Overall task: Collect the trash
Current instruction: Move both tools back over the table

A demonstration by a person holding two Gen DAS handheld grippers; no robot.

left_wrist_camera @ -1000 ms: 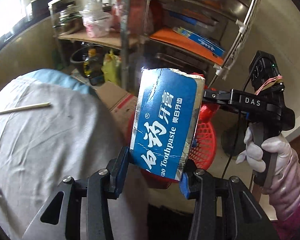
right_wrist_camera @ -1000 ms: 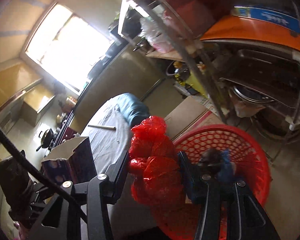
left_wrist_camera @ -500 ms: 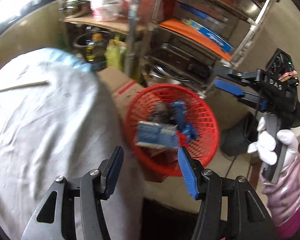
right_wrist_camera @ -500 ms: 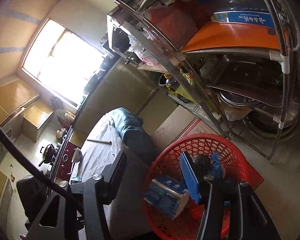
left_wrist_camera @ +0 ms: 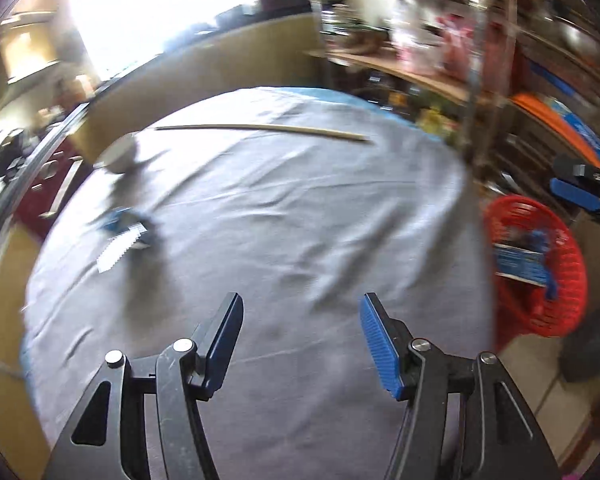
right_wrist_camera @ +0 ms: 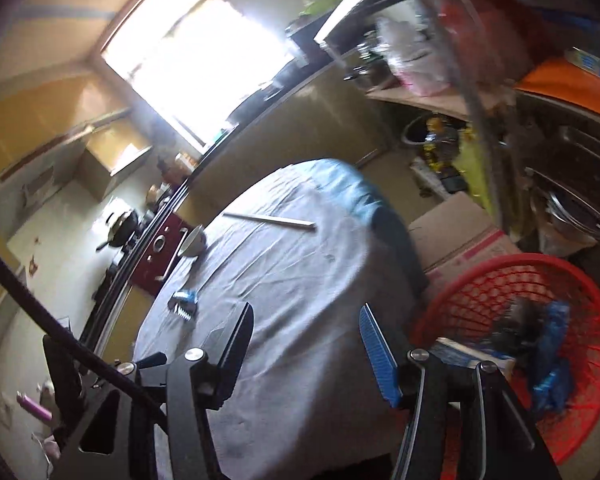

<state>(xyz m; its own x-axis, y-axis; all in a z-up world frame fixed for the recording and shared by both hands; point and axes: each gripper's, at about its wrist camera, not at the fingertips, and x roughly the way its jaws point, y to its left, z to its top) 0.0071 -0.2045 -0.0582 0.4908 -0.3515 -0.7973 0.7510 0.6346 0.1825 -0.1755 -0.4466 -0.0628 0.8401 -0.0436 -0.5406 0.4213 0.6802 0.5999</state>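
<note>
A: We're holding the left tool (left_wrist_camera: pixel 300 344) over the near edge of the worktop (left_wrist_camera: pixel 300 240), jaws spread wide and gripping nothing. The right tool (right_wrist_camera: pixel 306 350) is gaping just as wide, also carrying nothing.

B: Beside the worktop on our right, the basket (left_wrist_camera: pixel 568 312) is sitting on the floor with a blue box (left_wrist_camera: pixel 520 262) lying inside it.

A: Farther out on the left of the cloth, we're seeing a wrapper (left_wrist_camera: pixel 124 232), blue and white with a toothed edge. It's looking thin, light and crinkly; we're judging it will crush easily and slip if pinched at a corner.

B: So we're thinking of closing across its bunched blue middle, fingers pressing down into the cloth.

A: Beyond it a bowl (left_wrist_camera: pixel 120 154) is standing near the edge, blurred. At the far side a stick (left_wrist_camera: pixel 260 128) is lying flat: stiff, thin, probably light. We're guessing a mid-length pinch would suit it.
</note>
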